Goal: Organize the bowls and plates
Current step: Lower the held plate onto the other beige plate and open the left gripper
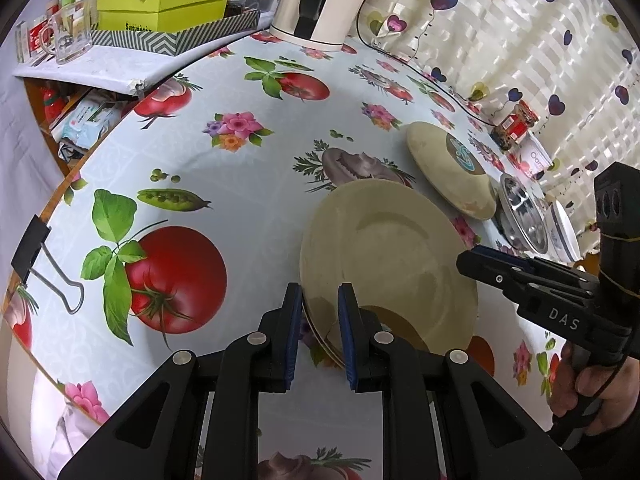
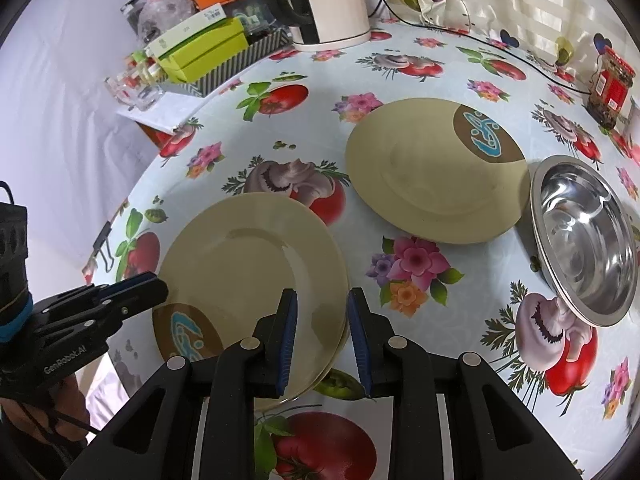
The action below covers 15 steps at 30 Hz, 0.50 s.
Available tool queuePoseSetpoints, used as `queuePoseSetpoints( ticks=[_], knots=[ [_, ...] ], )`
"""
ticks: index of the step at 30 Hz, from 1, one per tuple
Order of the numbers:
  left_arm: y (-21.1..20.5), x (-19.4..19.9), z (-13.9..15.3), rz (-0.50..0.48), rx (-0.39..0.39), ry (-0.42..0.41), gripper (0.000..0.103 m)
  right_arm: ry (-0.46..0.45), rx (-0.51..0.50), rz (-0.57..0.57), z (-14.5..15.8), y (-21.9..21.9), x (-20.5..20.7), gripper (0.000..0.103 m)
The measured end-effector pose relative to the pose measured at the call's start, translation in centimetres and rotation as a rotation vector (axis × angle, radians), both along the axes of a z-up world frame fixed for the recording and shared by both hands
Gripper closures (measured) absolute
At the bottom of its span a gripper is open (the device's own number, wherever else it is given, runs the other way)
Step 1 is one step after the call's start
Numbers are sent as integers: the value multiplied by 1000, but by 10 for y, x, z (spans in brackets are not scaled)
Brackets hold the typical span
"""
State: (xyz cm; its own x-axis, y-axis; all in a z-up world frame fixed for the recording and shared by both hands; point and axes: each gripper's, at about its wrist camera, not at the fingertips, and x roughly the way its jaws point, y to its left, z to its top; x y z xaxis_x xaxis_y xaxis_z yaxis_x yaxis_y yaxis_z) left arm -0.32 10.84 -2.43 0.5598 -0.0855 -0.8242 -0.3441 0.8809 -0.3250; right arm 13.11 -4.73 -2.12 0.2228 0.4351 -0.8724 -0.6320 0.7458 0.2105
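Two beige plates (image 1: 392, 256) (image 2: 248, 264) lie stacked on the flowered tablecloth, a brown and blue emblem near the top plate's rim. My left gripper (image 1: 320, 320) (image 2: 160, 284) is shut on the stack's left rim, one pad over it and one under. At the opposite rim my right gripper (image 2: 322, 332) (image 1: 464, 260) straddles the edge, its pads slightly apart from it. Farther back lies another beige plate (image 2: 424, 176) (image 1: 440, 160) with the same emblem. Next to that plate sits a steel bowl (image 2: 584, 236) (image 1: 524, 216), and behind it a white bowl (image 1: 564, 232) with a blue pattern.
A white kettle (image 2: 332, 0) (image 1: 320, 0) with its cord stands at the back by the curtain. Green boxes (image 1: 168, 4) sit in a striped tray at the back left. A red-labelled jar (image 2: 612, 84) stands at the right. A binder clip (image 1: 44, 264) marks the table's left edge.
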Motion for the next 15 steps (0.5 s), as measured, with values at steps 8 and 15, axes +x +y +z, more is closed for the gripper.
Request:
queuePoseSetpoints(
  ticks=[8, 15],
  knots=[
    [-1, 0, 0, 1, 0, -1, 85, 3, 6, 0, 0, 0, -2, 77],
    [-1, -3, 7, 13, 8, -24, 85, 4, 32, -13, 5, -7, -1, 77]
  ],
)
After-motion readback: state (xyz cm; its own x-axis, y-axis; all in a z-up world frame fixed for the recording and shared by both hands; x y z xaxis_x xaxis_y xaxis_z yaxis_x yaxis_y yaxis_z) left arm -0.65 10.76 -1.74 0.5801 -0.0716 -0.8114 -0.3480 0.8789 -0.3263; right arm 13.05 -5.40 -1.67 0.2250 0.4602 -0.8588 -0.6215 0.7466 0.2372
